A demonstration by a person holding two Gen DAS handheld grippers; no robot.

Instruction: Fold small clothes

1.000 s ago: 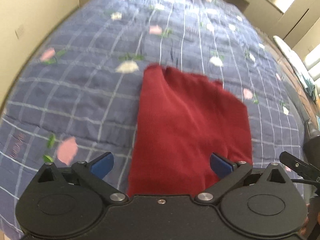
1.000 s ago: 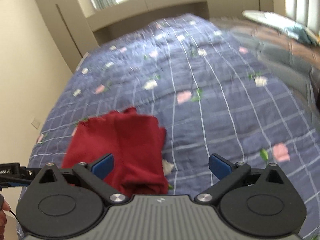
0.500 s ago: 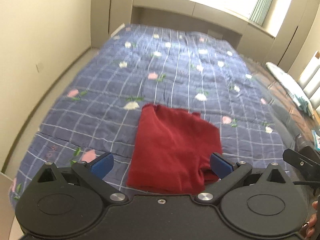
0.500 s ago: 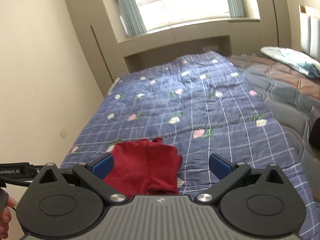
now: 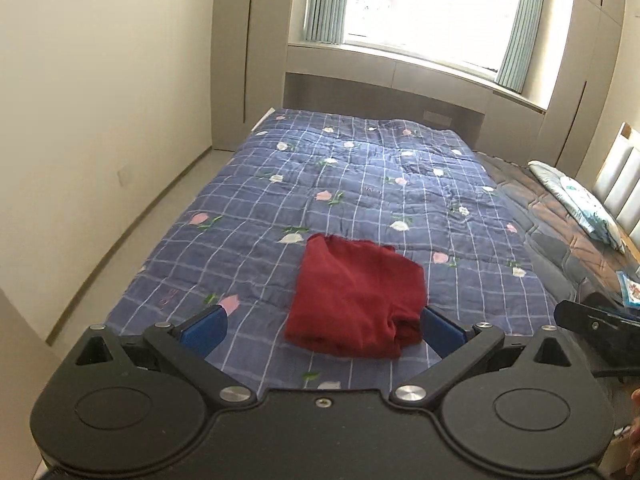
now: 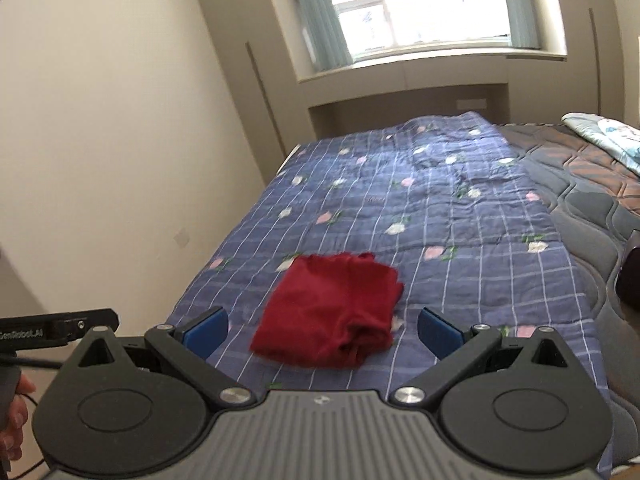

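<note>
A small dark red garment lies folded into a rough rectangle on the blue checked quilt, near the bed's front end; the same garment shows in the right wrist view. My left gripper is open, held back from and above the cloth, nothing between its blue pads. My right gripper is likewise open and empty, clear of the garment. Part of the right gripper's body shows at the left view's right edge, and the left gripper's body at the right view's left edge.
The quilt covers the bed's left part; a brown quilted mattress with a pale patterned pillow lies to the right. A wall runs along the left, a window and cabinets stand behind. A hand holds the left gripper.
Both grippers have pulled back and risen away from the red garment, which now looks smaller and lies alone on the quilt. Both stayed open.
</note>
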